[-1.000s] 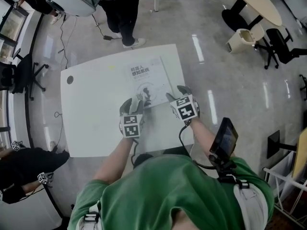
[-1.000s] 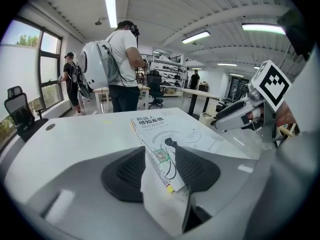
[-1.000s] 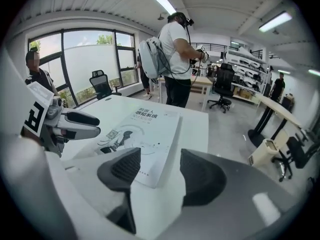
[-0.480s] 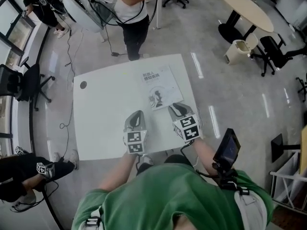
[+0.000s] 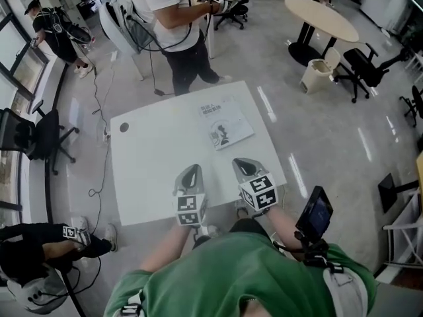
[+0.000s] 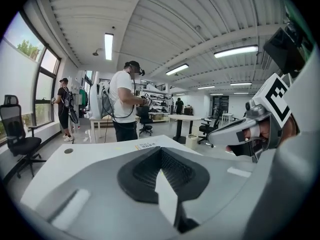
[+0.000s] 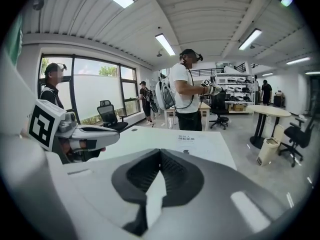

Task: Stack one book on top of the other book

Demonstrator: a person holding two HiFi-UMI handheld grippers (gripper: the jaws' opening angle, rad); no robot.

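Both grippers have drawn back from the book to the near edge of the tabletop. The left gripper and right gripper have just pressed their fingers together on nothing. The book lies flat by the far right corner, its long axis running far-to-near and slightly skewed, title end toward the far edge.

A green shirt is worn. The grey left gripper and right gripper are capped by black-and-white marker cubes.

Left hand-held gripper and right hand-held gripper have just closed, both empty.
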